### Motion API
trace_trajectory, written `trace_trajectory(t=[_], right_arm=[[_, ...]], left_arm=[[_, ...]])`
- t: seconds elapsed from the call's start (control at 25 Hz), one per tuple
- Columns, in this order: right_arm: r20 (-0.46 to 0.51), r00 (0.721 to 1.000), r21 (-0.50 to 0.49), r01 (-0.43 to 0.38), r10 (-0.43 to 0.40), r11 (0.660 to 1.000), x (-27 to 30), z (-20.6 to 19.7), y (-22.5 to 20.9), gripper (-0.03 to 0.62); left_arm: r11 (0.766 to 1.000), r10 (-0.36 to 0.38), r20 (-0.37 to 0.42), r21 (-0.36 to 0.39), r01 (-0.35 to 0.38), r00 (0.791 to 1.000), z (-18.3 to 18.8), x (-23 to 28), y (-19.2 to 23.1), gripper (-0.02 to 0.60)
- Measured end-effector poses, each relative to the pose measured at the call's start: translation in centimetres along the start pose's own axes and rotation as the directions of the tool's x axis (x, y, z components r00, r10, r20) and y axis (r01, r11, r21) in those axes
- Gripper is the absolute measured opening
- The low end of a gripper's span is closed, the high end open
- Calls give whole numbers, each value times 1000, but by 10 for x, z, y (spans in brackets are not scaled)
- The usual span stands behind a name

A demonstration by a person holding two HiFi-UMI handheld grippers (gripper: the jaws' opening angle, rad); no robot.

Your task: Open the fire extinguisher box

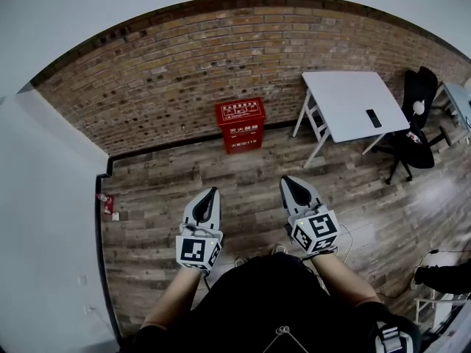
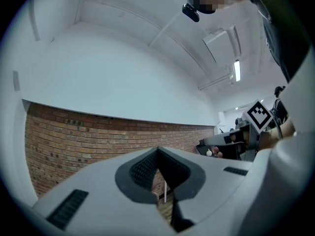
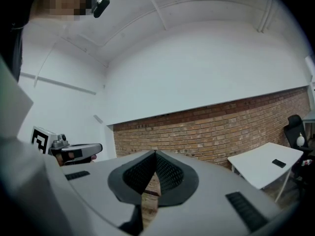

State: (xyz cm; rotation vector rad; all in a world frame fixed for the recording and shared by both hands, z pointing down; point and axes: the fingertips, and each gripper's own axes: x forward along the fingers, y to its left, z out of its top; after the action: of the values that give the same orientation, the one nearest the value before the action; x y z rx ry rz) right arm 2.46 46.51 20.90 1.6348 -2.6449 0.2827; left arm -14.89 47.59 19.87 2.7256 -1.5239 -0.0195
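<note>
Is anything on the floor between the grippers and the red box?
Nothing visible is. Only bare wooden floor lies between the left gripper, the right gripper and the red box. The white table stands aside.

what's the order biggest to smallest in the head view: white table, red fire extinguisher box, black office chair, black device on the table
1. white table
2. black office chair and red fire extinguisher box: too close to rank
3. black device on the table
This is apparent size only, since the wide lens distorts toward the edges.
</note>
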Motion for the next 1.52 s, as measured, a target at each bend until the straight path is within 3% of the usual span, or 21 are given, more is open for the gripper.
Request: trace_trajectory(t=[0.36, 0.64, 0.84, 1.16, 1.36, 1.52], right_arm=[[44, 996, 14, 81, -82, 997, 10, 9, -4, 18], [25, 997, 33, 78, -78, 996, 51, -4, -35, 18], [38, 998, 31, 45, -46, 999, 115, 3, -83, 18], [48, 997, 4, -60, 60, 998, 262, 54, -193, 18], [20, 992, -10, -124, 124, 992, 351, 81, -257, 18], [-12, 985, -10, -171, 171, 985, 407, 83, -288, 18]], left_arm=[[1000, 7, -6, -12, -7, 1000, -4, -4, 32, 51], [999, 39, -12, -16, -40, 999, -15, 32, 58, 51], [997, 81, -21, -11, -81, 997, -25, 97, 87, 51], [987, 163, -17, 6, -163, 986, -12, 262, 138, 51], [970, 243, -1, 15, -243, 970, 7, 356, 176, 51], [956, 293, -22, 7, -293, 956, 5, 402, 201, 51]])
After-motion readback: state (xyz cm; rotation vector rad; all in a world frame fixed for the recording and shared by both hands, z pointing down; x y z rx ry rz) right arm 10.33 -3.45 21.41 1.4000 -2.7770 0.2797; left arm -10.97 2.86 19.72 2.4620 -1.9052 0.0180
